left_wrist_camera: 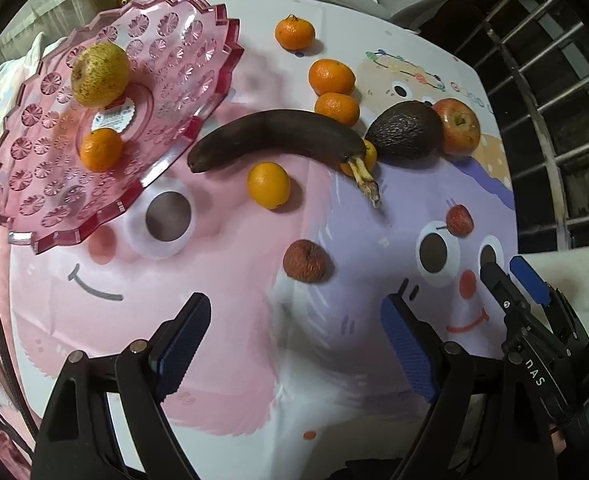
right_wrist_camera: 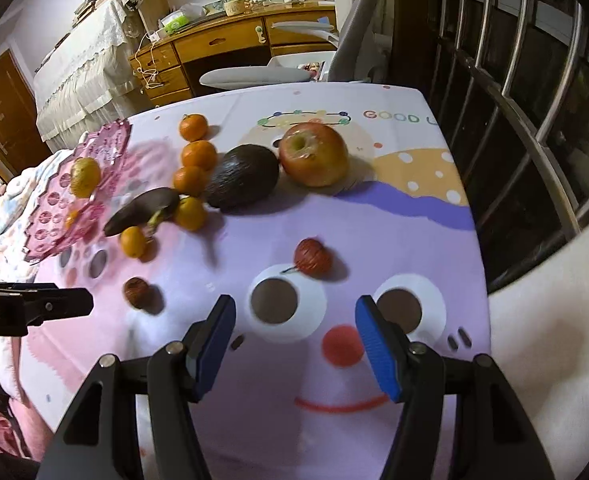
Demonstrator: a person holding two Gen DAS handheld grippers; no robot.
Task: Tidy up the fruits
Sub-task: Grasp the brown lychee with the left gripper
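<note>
A cartoon-printed tablecloth is spread directly beneath and ahead of the claws, with round white-and-brown eyes, a red nose and a smiling mouth drawn just beyond the fingertips, and the word "GOOD" printed near its far edge. Farther ahead, a wooden desk with drawers is seen, cluttered on top with small items that are too small to be identified; a white cable is hung down its left end. A padded grey chair seat is placed between desk and cloth. To the right, a curved metal railing is seen. Far left, a lace-edged cover is draped, and a wooden door stands beyond.
</note>
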